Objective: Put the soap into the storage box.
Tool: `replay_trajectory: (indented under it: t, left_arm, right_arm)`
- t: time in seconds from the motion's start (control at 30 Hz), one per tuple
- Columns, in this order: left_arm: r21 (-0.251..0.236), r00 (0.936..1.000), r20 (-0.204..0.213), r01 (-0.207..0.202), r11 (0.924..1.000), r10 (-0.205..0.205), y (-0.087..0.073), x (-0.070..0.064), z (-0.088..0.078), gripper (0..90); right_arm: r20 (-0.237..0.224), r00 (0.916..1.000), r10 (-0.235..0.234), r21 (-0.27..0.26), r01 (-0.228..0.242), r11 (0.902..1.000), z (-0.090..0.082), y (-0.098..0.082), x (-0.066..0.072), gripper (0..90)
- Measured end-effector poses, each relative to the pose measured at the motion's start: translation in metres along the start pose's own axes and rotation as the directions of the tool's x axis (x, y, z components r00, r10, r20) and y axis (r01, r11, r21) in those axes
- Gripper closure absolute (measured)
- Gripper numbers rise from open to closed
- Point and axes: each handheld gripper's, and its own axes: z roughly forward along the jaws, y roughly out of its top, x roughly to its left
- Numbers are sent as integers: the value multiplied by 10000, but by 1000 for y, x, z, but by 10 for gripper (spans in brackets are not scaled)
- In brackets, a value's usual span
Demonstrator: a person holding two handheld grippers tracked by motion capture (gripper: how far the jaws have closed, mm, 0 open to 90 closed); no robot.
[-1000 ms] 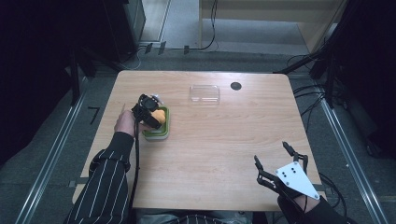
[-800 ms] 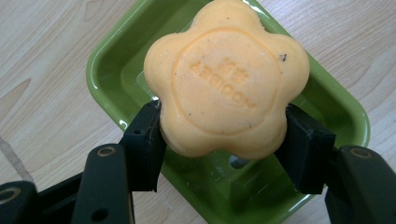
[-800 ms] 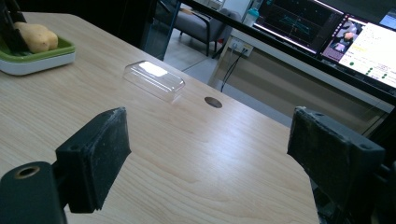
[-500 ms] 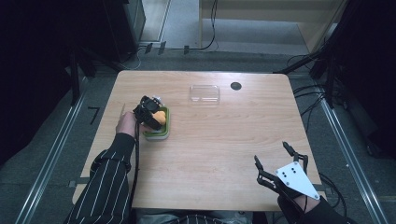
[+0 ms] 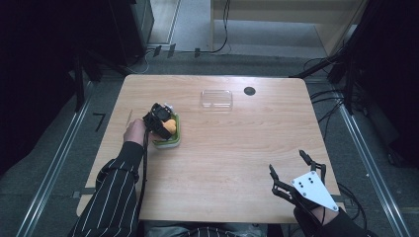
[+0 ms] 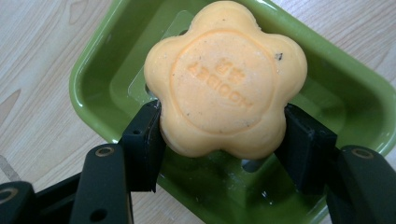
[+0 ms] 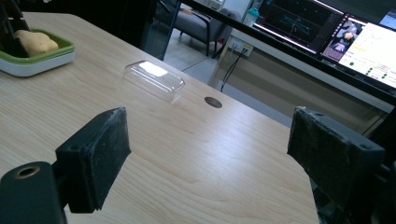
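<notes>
An orange flower-shaped soap (image 6: pixel 224 79) with raised lettering sits between the two black pads of my left gripper (image 6: pixel 224 116), which is shut on its sides. The soap hangs just over the hollow of a green soap dish (image 6: pixel 93 79). In the high view the left gripper (image 5: pixel 160 121) is over that dish (image 5: pixel 168 143) at the table's left, with the soap (image 5: pixel 169 127) showing beside it. My right gripper (image 5: pixel 286 162) rests near the table's front right corner, open, with nothing between its jaws (image 7: pixel 210 130).
A clear plastic lid (image 5: pixel 216 98) lies near the table's far edge, with a round black cable hole (image 5: pixel 249 91) just right of it. Lit monitors (image 7: pixel 327 32) stand beyond the table. A sleeve in black with white stripes (image 5: pixel 116 192) reaches in at the lower left.
</notes>
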Motion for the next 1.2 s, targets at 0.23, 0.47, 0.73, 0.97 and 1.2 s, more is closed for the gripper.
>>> replay_trajectory:
  t: [0.23,0.47,0.73,0.97,1.2]
  left_arm:
    - [-40,10000,62,-13,10000,13,-1,1,0,381]
    - [-354,9992,320,238,9991,-227,-2,4,-5,294]
    - [-159,9951,563,821,9965,-811,-2,4,-15,150]
    - [328,9904,620,1220,9920,-1238,-9,5,-24,39]
    - [1058,9877,758,1284,9861,-1368,-18,-2,-34,0]
  right_arm:
    - [-6,10000,2,4,-2,10000,0,0,0,134]
    - [-19,10000,-12,-1,12,10000,0,0,0,134]
    - [32,10000,55,-22,-55,10000,0,0,0,134]
    - [54,9999,94,-37,-94,9999,0,0,0,134]
    - [52,9999,86,-38,-86,10000,0,0,0,134]
